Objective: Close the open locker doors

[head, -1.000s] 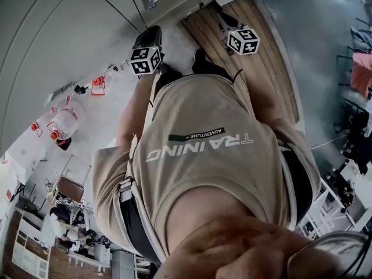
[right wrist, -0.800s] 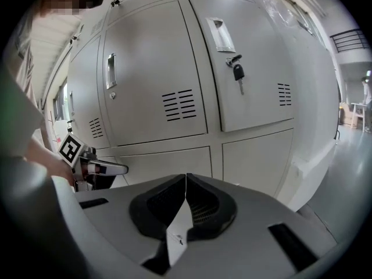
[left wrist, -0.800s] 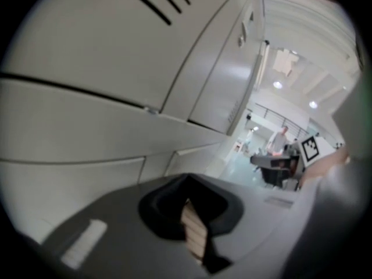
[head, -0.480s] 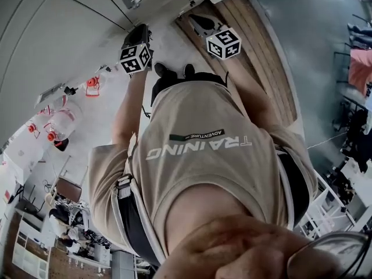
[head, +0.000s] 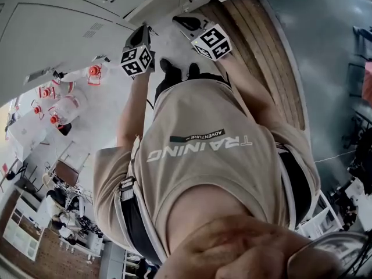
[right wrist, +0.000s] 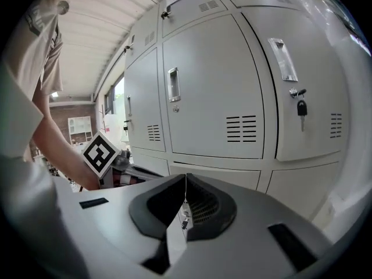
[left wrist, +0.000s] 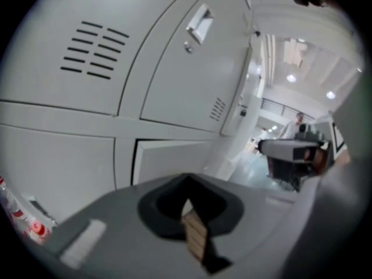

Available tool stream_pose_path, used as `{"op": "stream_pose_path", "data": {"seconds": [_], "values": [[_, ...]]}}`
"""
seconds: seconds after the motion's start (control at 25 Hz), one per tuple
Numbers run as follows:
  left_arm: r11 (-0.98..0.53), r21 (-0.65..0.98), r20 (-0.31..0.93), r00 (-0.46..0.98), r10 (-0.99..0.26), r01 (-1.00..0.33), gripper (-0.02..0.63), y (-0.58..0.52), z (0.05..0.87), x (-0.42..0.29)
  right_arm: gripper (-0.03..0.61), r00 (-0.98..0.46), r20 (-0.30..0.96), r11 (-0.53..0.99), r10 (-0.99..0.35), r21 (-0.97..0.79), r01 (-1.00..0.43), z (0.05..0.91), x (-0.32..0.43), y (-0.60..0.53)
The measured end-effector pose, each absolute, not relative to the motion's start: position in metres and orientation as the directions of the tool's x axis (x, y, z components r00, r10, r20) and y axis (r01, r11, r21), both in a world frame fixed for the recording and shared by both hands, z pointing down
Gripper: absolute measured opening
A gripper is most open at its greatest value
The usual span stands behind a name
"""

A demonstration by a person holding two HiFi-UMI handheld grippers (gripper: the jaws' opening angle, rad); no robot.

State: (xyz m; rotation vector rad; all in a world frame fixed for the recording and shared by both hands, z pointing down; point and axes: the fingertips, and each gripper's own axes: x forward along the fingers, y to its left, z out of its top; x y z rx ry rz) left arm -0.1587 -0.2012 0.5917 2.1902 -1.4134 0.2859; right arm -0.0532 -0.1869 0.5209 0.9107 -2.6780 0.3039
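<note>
A bank of grey lockers (right wrist: 215,92) fills the right gripper view; the doors there look closed, and a key (right wrist: 301,107) hangs in one lock. In the left gripper view, a tall vented locker door (left wrist: 192,63) appears to stand slightly ajar at its right edge (left wrist: 236,97). Below it is a lower door (left wrist: 168,158). My left gripper (left wrist: 187,201) is shut and empty, aimed at these doors. My right gripper (right wrist: 185,205) is shut too, with nothing in it. In the head view, the left gripper (head: 141,35) and the right gripper (head: 187,23) are both held out close to the lockers (head: 64,22).
A strip of wooden flooring (head: 261,51) runs along the right of the person's body (head: 203,150). Red-capped items (head: 55,106) and furniture sit on the floor at the left. A hall with ceiling lights (left wrist: 296,80) opens past the lockers.
Both grippers have shifted left and toward the lockers. The right gripper has drawn nearer the left one. The head view now takes in more of the locker fronts.
</note>
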Motion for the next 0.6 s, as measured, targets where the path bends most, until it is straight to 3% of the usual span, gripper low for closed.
{"op": "stream_pose_path", "data": {"seconds": [0.28,0.6], "values": [[-0.304,0.242,0.375,0.377,-0.847,-0.922,0.005,-0.157,0.562,-0.127,0.014,-0.771,0.353,0.813,-0.531,-0.047,-0.581,0.522,-0.027,-0.149],[-0.418,0.109,0.297,0.431,-0.852,-0.902,0.005,-0.11,0.507,-0.079,0.014,-0.755,0.298,0.782,-0.584,-0.043,-0.622,0.5,0.003,-0.127]]}}
